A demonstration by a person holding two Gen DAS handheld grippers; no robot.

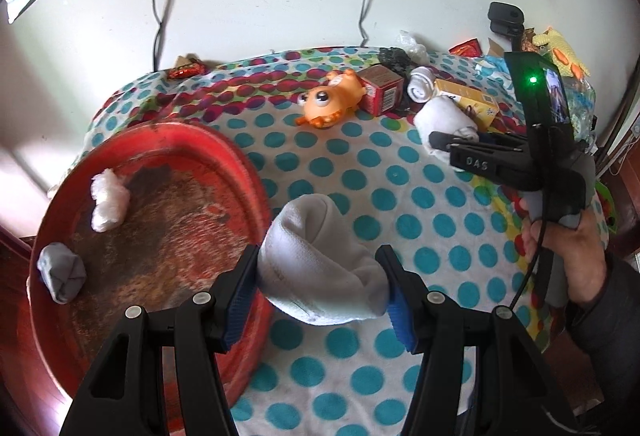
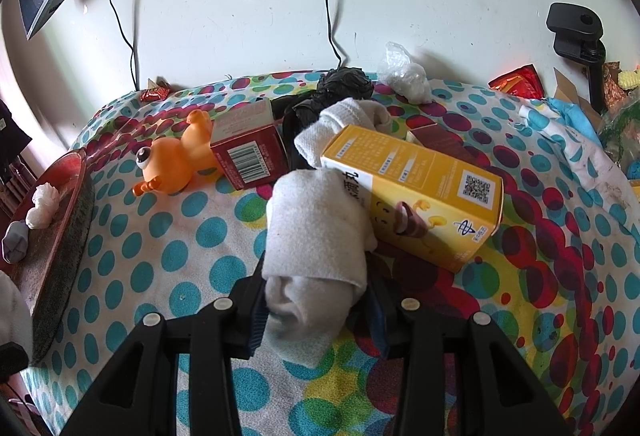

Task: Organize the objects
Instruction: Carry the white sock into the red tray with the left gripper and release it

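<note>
Red tray point(image 1: 240, 171) at left: two bundles inside, one white, one grey. Left hand-held gripper point(image 1: 324, 290) clamped on pale rolled sock point(image 1: 320, 260) beside tray rim. Right hand-held gripper point(image 2: 316, 310) clamped on second white rolled sock point(image 2: 316, 236), resting against one yellow box point(image 2: 420, 191) on dotted surface point(image 2: 168, 236).

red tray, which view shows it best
The left wrist view: the red tray fills the left side, its whole floor open with two small bundles inside. The right wrist view catches only an edge-on sliver at the far left.
</note>
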